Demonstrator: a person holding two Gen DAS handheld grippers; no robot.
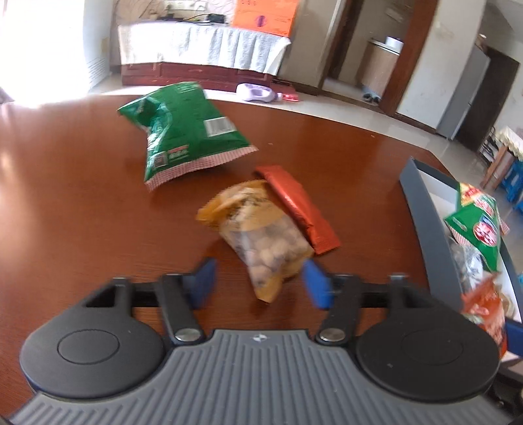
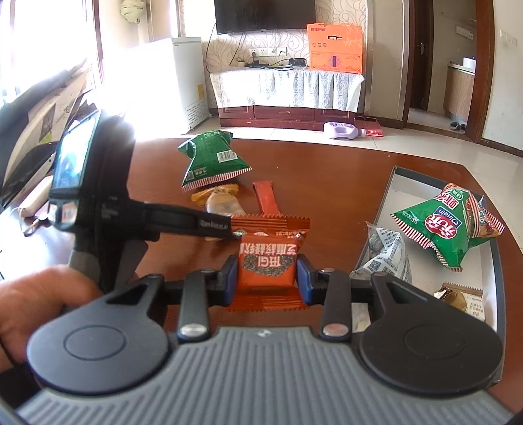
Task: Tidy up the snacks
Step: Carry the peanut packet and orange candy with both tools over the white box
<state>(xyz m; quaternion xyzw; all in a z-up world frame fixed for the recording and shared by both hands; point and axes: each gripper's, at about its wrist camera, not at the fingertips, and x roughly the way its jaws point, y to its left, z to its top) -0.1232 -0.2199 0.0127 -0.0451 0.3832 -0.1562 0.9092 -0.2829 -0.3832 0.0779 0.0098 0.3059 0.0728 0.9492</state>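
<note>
Item: orange snack packet [image 2: 266, 266], clamped in my right gripper [image 2: 265, 278] beside the tray's [image 2: 379, 229] near-left edge. Left gripper [image 1: 260, 282] gapes empty over the nut bag [image 1: 261, 242] (mid-table). Next: place mine inside the tray.

Strong daylight floods in from a window [image 2: 49, 39] on the left, washing out that side. The floor [image 2: 294, 137] is pale glossy tile. Against the patterned wall [image 2: 340, 13] stands a dark wooden cabinet [image 2: 287, 114] draped with a white lace cloth [image 2: 284, 86], an orange box [image 2: 335, 49] on top, a television [image 2: 264, 14] above. A wood-framed doorway [image 2: 434, 65] opens right.
</note>
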